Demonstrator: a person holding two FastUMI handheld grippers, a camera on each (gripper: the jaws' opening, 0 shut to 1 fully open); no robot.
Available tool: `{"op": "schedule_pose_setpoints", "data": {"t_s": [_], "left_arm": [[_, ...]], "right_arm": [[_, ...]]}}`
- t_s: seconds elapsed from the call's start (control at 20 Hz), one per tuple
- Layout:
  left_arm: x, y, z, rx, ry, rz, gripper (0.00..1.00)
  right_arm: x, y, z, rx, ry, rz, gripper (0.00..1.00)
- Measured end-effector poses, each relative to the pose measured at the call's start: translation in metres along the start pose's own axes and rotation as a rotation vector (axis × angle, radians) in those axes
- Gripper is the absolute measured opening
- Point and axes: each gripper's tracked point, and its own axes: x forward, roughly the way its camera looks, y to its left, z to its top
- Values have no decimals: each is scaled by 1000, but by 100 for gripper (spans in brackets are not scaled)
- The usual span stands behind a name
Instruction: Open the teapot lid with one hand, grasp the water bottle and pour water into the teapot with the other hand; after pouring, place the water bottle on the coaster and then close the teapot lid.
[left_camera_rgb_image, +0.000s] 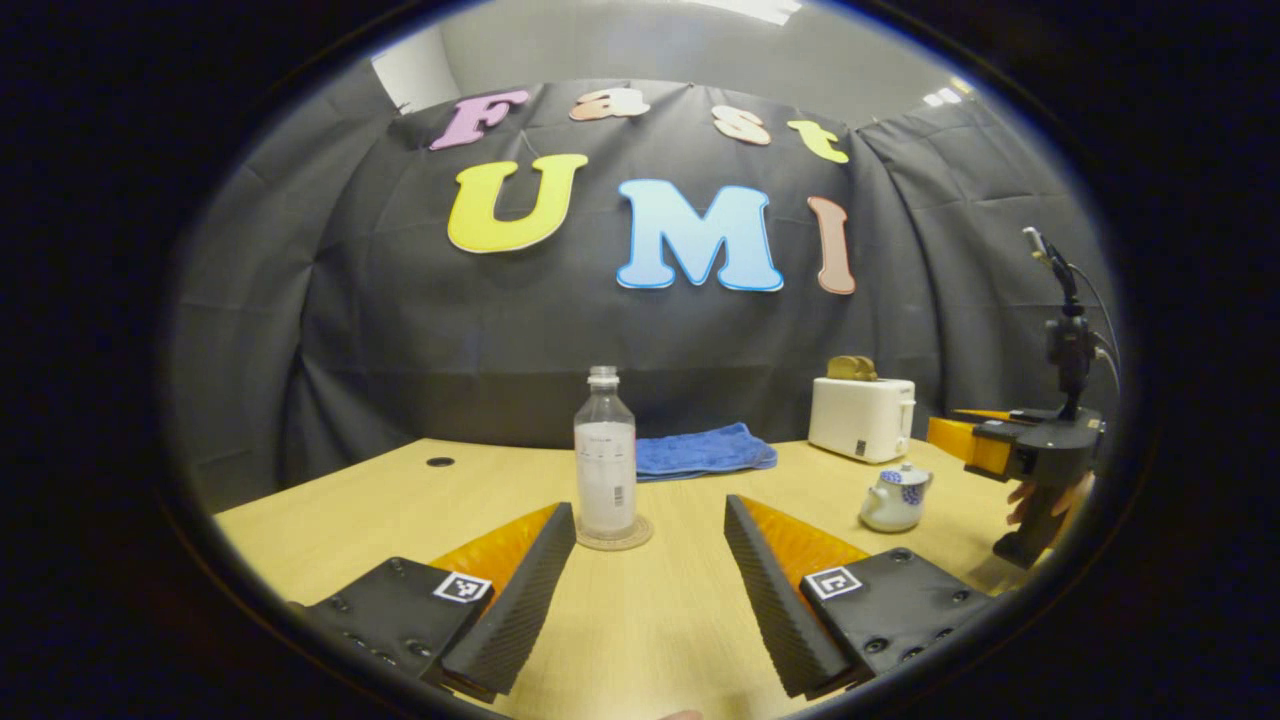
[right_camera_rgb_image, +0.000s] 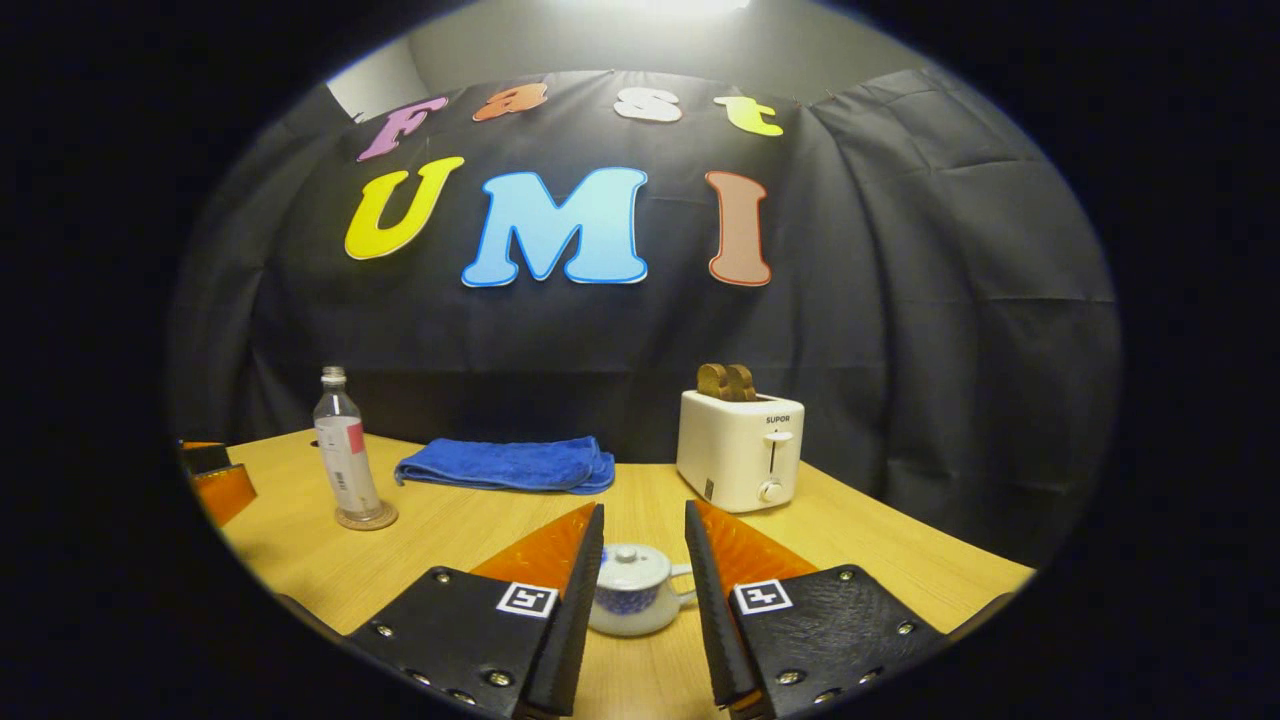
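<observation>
Your left gripper (left_camera_rgb_image: 650, 520) hovers over the bench (left_camera_rgb_image: 420, 500) with fingers spread wide, nothing between them; just ahead the water bottle (left_camera_rgb_image: 605, 455) stands upright on its coaster (left_camera_rgb_image: 613, 540). Your right gripper (right_camera_rgb_image: 645, 535) is parted too, flanking the lidded teapot (right_camera_rgb_image: 632, 590) without touching. Farther back sit a blue towel (right_camera_rgb_image: 505, 465) and toaster (right_camera_rgb_image: 738, 450).

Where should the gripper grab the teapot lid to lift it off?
Probably by the small knob on top of the teapot lid, coming straight down from above. The lid sits flat and low on the teapot, so the knob looks like the only raised part. The right gripper is open around the pot.
</observation>
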Motion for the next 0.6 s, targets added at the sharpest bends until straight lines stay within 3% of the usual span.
{"op": "schedule_pose_setpoints", "data": {"t_s": [0.1,0.25,0.5,0.55,0.6], "left_arm": [[-9,-20,-6,-14,-1,-20,100],[-24,-42,-18,-25,9,-36,100],[-41,-41,-16,18,-19,36,100],[-41,-43,-17,51,-13,47,100],[-40,-46,-15,49,-18,52,100]], "right_arm": [[-40,24,-4,22,-10,38,52],[-65,46,-10,-3,-40,57,52],[-81,72,-38,26,3,94,52],[-88,68,-27,39,-23,81,56],[-86,67,-34,30,-10,58,90]]}}
